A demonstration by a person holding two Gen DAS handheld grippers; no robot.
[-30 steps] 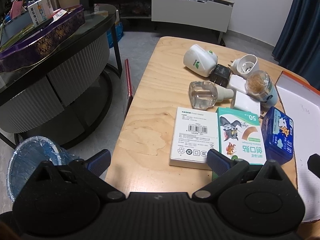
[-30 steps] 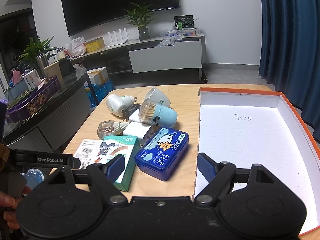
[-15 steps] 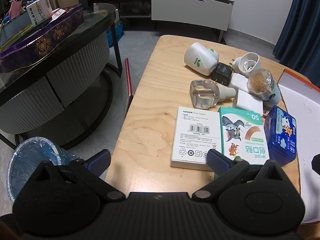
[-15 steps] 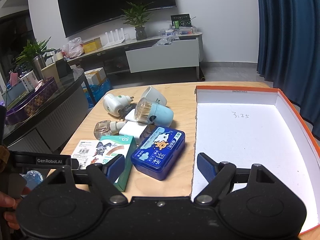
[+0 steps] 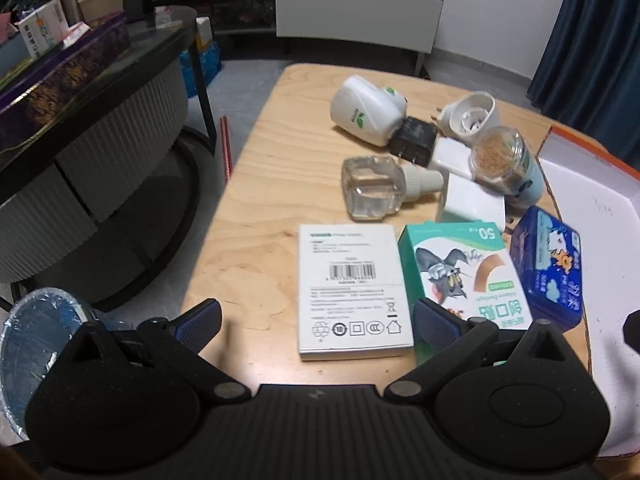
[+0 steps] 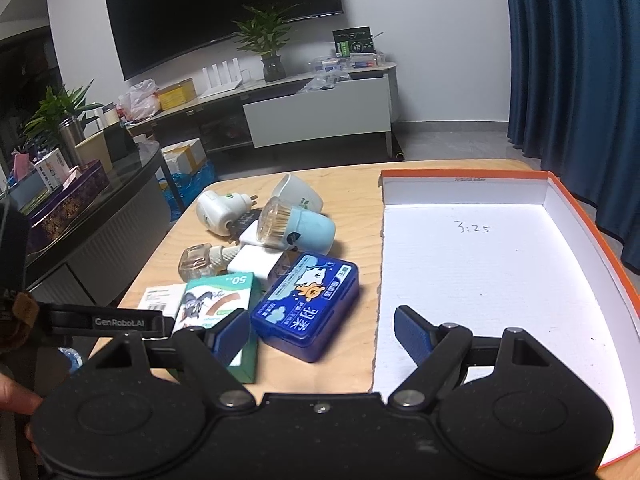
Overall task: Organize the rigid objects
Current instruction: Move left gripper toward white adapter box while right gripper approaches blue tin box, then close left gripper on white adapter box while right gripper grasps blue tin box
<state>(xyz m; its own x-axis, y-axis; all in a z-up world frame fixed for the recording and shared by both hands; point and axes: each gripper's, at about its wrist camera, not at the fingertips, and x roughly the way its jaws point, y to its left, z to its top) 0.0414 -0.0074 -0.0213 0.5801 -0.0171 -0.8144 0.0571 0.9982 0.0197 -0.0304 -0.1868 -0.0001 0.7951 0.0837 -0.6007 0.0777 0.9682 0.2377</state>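
Note:
A cluster of small objects lies on the wooden table (image 5: 272, 168). A white barcode box (image 5: 352, 284) sits between my open left gripper's (image 5: 316, 320) fingers, untouched. Beside it are a green bandage box (image 5: 464, 268), a blue case (image 5: 548, 264), a clear bottle (image 5: 376, 188), white plug-in devices (image 5: 368, 110) and a light-blue jar (image 5: 508, 164). My right gripper (image 6: 320, 332) hangs open above the blue case (image 6: 308, 304) and the edge of the white, orange-rimmed box lid (image 6: 480, 264). Nothing is held.
A dark round side table (image 5: 80, 92) with a purple box stands left of the wooden table. A bin with a blue liner (image 5: 36, 332) is on the floor. A TV cabinet (image 6: 316, 112) and blue curtains (image 6: 572, 60) stand behind.
Both views shifted slightly; the objects now appear a little lower and nearer in the left wrist view. Nothing on the table moved, and both grippers stayed open.

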